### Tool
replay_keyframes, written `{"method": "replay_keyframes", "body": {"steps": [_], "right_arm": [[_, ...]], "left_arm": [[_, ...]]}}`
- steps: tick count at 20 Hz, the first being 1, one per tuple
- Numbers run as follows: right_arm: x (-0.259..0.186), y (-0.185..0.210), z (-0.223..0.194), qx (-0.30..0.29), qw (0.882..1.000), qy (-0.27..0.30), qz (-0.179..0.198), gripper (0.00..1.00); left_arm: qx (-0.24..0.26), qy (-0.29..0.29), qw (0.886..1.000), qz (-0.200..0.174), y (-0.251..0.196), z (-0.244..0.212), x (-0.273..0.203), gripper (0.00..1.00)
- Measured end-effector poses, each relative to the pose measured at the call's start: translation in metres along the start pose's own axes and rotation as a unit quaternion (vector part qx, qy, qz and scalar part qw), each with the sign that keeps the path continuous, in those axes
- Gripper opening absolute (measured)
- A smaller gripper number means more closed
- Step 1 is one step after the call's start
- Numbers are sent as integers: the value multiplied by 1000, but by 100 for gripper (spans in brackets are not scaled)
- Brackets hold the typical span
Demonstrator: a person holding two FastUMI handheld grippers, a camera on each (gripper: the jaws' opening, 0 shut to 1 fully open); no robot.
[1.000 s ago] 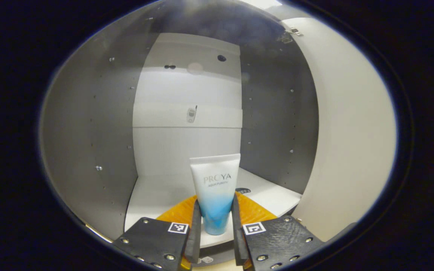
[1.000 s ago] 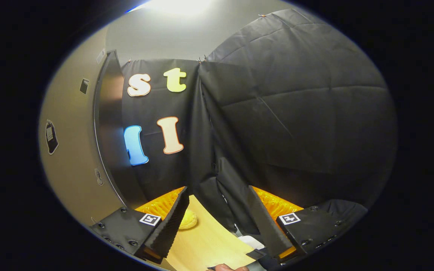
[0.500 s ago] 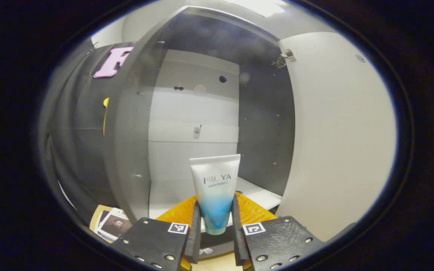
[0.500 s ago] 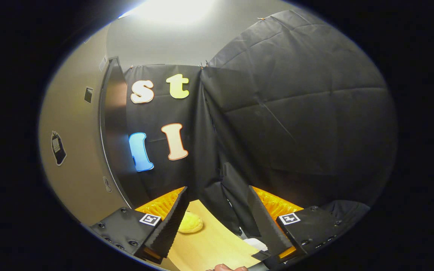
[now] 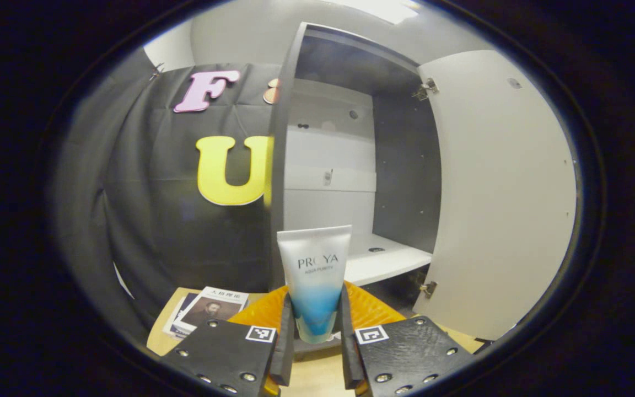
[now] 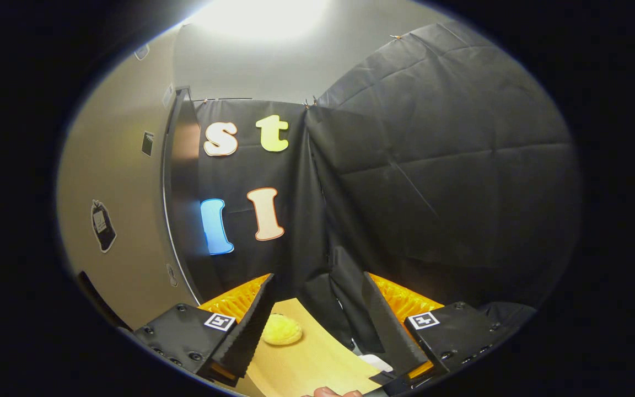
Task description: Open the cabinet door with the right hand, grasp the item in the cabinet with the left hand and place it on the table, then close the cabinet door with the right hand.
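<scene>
One tube [image 5: 314, 284] stands between the left gripper's [image 5: 314, 353] two fingers. One cabinet [image 5: 350, 165] with one open door [image 5: 502, 193] lies ahead of it. Two booklets [image 5: 204, 311] lie to its lower left. One yellow lump [image 6: 281, 330] sits just ahead of the right gripper [image 6: 317, 331].

Both views are lit from overhead. In the right gripper view a strong glare is thrown by a ceiling light [image 6: 262, 14] at the top edge, and detail there is washed out. In the left gripper view a bright ceiling panel [image 5: 383, 6] is seen, while the upper cabinet interior [image 5: 350, 60] is left in shadow. The cabinet door [image 5: 505, 193] is evenly lit. Straight edges are bowed by fisheye distortion, and the rims are softened and darkened.
</scene>
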State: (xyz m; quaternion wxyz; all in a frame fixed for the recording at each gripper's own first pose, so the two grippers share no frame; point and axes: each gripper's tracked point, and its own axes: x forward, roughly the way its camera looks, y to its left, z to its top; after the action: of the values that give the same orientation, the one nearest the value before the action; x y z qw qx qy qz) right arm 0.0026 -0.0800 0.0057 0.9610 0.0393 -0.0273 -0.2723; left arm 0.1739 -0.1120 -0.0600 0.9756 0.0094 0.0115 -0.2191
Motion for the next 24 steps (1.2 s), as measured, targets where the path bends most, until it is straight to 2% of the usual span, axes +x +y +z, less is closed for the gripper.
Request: {"method": "replay_keyframes", "body": {"steps": [3,4,6,7,8,9,11,12,13,14,15,16,17,19,20,22,23,24], "right_arm": [[-11,6,4,-10,1000,5,9,98],[-14,6,5,-11,1000,10,8,92],[-18,0,13,-8,1000,11,1,92],[-18,0,17,-3,1000,8,1,98],[-19,2,21,3,1000,4,2,98],[-18,0,23,5,1000,0,2,92],[-14,3,24,8,1000,-4,7,92],[-11,10,22,15,1000,-1,23,98],[-7,17,21,22,999,2,40,98],[-1,19,21,25,998,3,50,93],[4,15,21,24,998,3,54,98],[9,13,20,23,998,3,58,98],[14,14,17,28,997,5,65,98],[20,17,13,45,995,13,88,98],[24,15,11,48,995,13,91,97],[31,6,5,43,995,11,85,97],[34,1,1,38,996,10,77,92],[37,-5,-3,33,997,11,66,92]], "left_arm": [[-12,5,1000,12,22,-29,-27,36],[-14,3,1000,15,29,-39,-36,36],[-10,11,1000,26,42,-65,-49,37],[-10,18,999,34,48,-79,-55,38],[-16,22,999,42,52,-92,-59,41],[-26,24,998,50,55,-104,-62,36],[-39,26,996,79,62,-126,-68,41],[-43,29,995,91,62,-141,-71,41],[-45,31,993,105,62,-153,-72,39],[-45,31,992,117,60,-164,-73,41],[-41,31,990,131,59,-172,-75,41],[-36,31,988,145,57,-181,-76,41],[-33,31,986,158,56,-187,-78,35],[-40,31,983,177,46,-208,-82,36],[-42,30,981,184,42,-216,-83,42],[-43,33,980,193,36,-234,-84,42],[-44,49,978,197,34,-249,-84,36],[-47,61,977,199,32,-264,-84,36]]}}
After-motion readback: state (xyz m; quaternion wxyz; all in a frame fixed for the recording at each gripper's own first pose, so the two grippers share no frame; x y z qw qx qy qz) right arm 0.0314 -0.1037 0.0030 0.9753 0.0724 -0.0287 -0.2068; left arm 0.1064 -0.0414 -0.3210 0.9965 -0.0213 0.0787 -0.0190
